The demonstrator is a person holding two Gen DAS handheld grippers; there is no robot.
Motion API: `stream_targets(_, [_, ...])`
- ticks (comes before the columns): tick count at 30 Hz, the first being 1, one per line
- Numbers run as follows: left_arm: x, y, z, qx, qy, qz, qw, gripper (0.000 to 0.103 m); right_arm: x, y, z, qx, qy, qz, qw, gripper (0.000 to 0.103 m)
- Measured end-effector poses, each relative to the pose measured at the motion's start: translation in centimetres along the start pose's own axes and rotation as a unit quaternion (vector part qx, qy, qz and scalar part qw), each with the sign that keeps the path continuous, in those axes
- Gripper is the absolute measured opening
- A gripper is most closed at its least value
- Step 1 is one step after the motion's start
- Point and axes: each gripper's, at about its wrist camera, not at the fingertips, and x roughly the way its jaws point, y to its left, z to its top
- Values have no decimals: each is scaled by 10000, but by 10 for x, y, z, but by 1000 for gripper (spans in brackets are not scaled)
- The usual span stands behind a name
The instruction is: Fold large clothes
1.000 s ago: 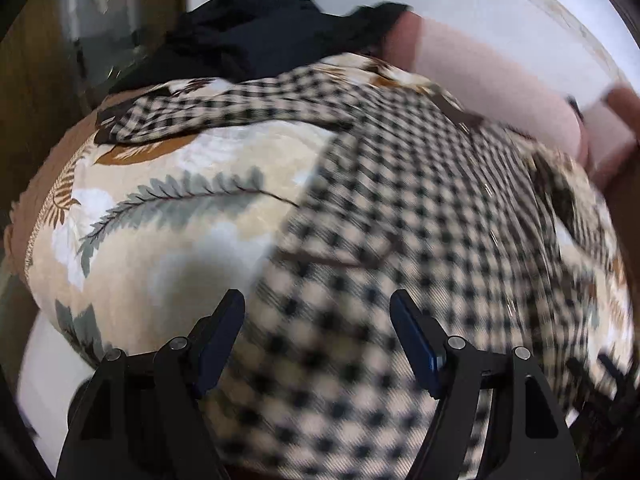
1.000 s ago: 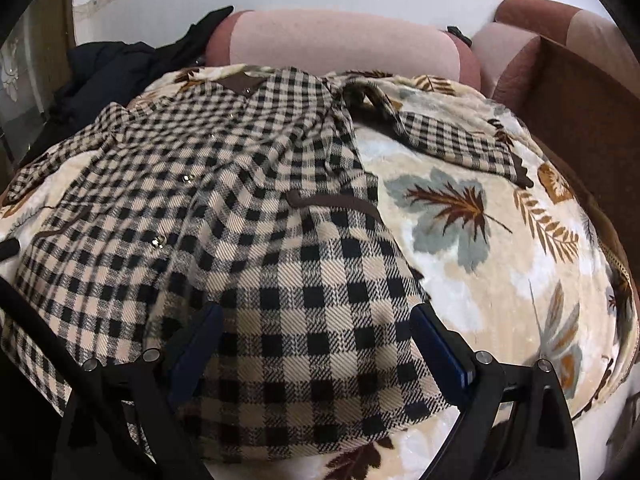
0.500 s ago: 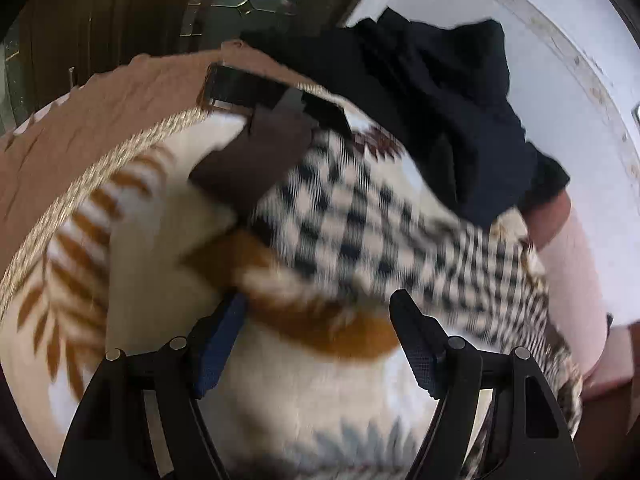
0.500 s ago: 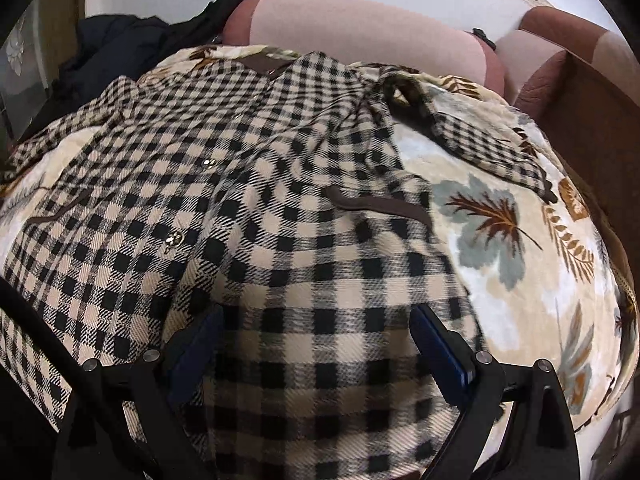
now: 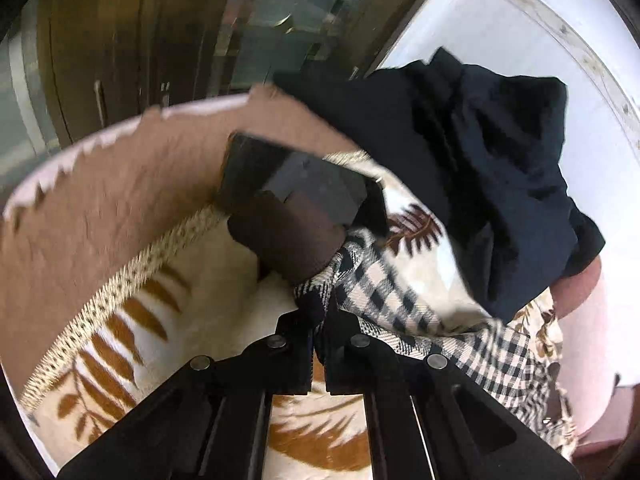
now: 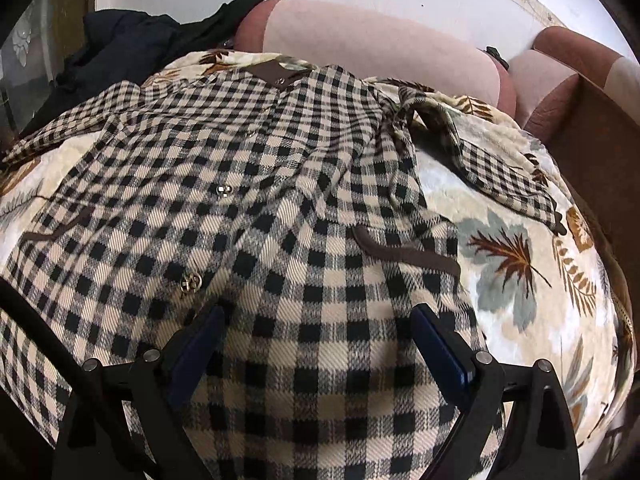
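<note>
Setting: a bed or sofa w/ a cream blanket (image 6: 516, 248) printed in brown and grey-blue leaves, white wall behind, pink bolster cushions (image 6: 372, 44) along the back.

Left wrist view, surface: blanket's brown reverse side (image 5: 120, 184) turned up at the edge, dark wooden cupboard w/ glass behind it.

Left wrist view, gripper: left gripper (image 5: 319, 334) has just been closing; jaws now clamped together on a bunched fold of the checked sleeve (image 5: 384, 292), cloth pinched betw. the pads.

Left wrist view, sleeve end: brown cuff (image 5: 284, 236) just beyond the fingertips, lying on the blanket, touching a flat black object (image 5: 304, 184) (blurred, can't tell what it is).

Left wrist view, background: heap of dark navy clothing (image 5: 492, 172) at upper right, against the wall.

Right wrist view, garment: black-and-cream checked coat (image 6: 256, 208) spread front-up across the blanket, metal buttons (image 6: 191, 282) down the front, brown pocket trim (image 6: 404, 254) on the near panel, brown collar (image 6: 272, 72) at the far end by the cushions.

Right wrist view, other sleeve: stretched out to the right over the leaf print.

Right wrist view, gripper: right gripper (image 6: 320, 352) w/ jaws wide apart, blue-padded fingers (image 6: 440, 348) over the coat's lower hem area, nothing held.

Right wrist view, background: dark clothing heap at upper left, brown armrest (image 6: 592, 128) at right.
</note>
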Motion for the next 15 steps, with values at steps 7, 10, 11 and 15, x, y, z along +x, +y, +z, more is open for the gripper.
stream_targets(7, [-41,-96,-37,1205,-401,-557,9903,3,10,-14,7,342,-31,270,9990,96])
stream_targets(10, [-54,-156,-73,1685,-233,-1186,9783,3,11,-23,6,535,-75,400,9977,95])
stream_targets(11, [-57,-170,-86,1800,-154,-1346,9743,3,11,-27,6,606,-108,436,9972,95])
stream_targets(15, [-53,-256,-166,2379,474,-2048,9483,3,3,-50,5,1044,-245,642,9922,95])
